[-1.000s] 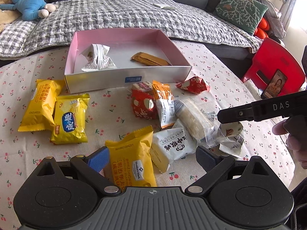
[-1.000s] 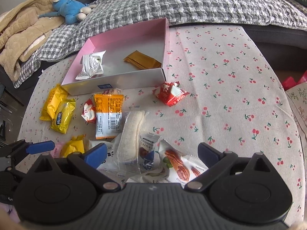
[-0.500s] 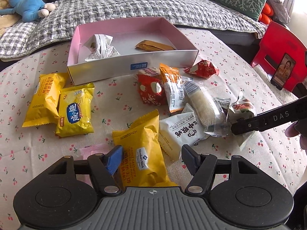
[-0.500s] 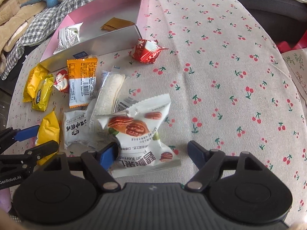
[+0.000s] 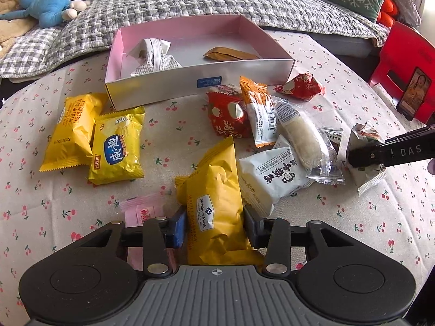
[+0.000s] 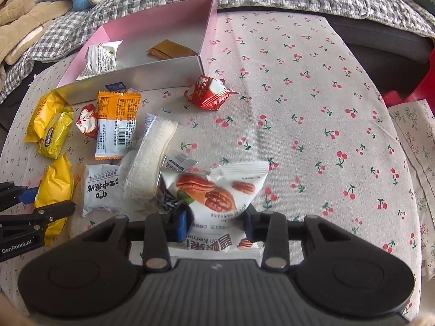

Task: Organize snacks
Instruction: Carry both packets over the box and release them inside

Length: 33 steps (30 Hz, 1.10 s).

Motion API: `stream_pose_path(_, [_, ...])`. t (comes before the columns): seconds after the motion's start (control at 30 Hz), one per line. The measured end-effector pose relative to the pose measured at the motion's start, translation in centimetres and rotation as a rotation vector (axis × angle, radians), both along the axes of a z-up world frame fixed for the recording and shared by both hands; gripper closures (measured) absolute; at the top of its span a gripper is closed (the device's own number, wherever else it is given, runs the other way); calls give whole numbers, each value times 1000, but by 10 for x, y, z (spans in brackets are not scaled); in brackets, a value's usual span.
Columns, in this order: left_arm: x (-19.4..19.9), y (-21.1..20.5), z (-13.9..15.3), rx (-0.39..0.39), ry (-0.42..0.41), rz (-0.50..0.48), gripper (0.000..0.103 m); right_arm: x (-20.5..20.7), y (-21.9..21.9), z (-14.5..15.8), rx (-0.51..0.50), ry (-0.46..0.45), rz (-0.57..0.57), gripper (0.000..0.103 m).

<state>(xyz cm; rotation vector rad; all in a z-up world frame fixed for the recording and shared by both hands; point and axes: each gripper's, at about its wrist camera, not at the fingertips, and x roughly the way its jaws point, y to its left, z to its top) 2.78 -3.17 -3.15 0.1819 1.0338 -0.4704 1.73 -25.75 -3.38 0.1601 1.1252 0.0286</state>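
Currently both grips closed: left hand-held gripper (image 5: 214, 226) on yellow sandwich pack (image 5: 217, 203), right hand-held gripper (image 6: 217, 224) on pecan packet (image 6: 217, 198); I should lift clear, then release inside the pink box (image 5: 152, 88).

Pink-walled box (image 5: 190, 81) sits open on the table, holding a white crumpled packet (image 5: 153, 54) at its left and a flat brown packet (image 5: 231, 53) right of centre; two yellow packets (image 5: 92, 135) lie overlapping, left of the box; a red foil packet (image 6: 210, 91) lies alone near the box's right corner; a red pack (image 5: 227, 115), an orange-white pack (image 5: 259, 115), a clear-wrapped pale roll (image 5: 301, 137) and a white pack (image 5: 272, 174) lie clustered; yellow Member's Mark packet (image 5: 217, 203) sits between the left fingers (image 5: 178, 226); white pecan packet (image 6: 217, 198) sits pinched between the right fingers (image 6: 180, 224).
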Motion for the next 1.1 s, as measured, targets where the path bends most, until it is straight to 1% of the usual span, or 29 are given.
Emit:
stream_pose_path(0.4, [-5,-2,18,-58,-38,-14,66,0,-1,17,7,-79,-14,68])
stream_pose_path(0.6, [-3,0,28,-88,-58,-8,66,2,1,29,41,-116,-2,68])
stream_pose_path(0.83, [5,8,40,-121,-97,31,66,13,8,39,123,-158,17,68])
stream_pose_path(1.03, [20,13,51,-143,-135,83,66,31,18,51,151,-206,45,68])
stream_pose_path(1.1, [29,12,54,-159,-135,97,66,40,20,55,158,-236,53,68])
